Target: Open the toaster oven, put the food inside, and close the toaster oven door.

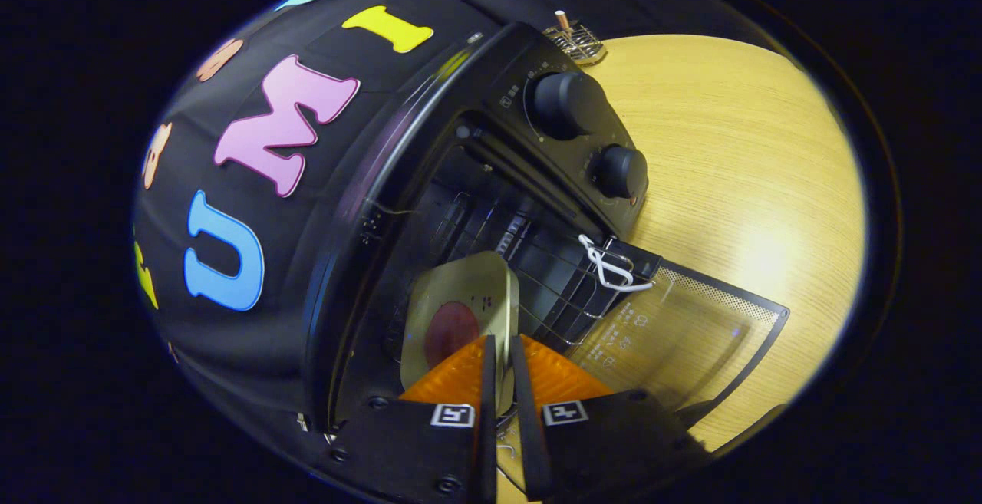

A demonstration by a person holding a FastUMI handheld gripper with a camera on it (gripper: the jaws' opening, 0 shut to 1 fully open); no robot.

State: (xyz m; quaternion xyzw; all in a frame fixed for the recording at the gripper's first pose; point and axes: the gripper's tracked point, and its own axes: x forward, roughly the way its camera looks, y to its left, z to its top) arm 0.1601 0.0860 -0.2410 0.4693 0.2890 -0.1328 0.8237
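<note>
Reaching into the open toaster oven, the gripper is rolled sideways, its jaws nearly closed, pinching the edge of a pale tray carrying a round reddish food piece. Rightward, the glass door lies dropped over the wooden desk.

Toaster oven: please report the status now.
Claw shut on pale square tray with round dark food, at the mouth of the black toaster oven. Glass door down, open. Wire rack ahead.
</note>
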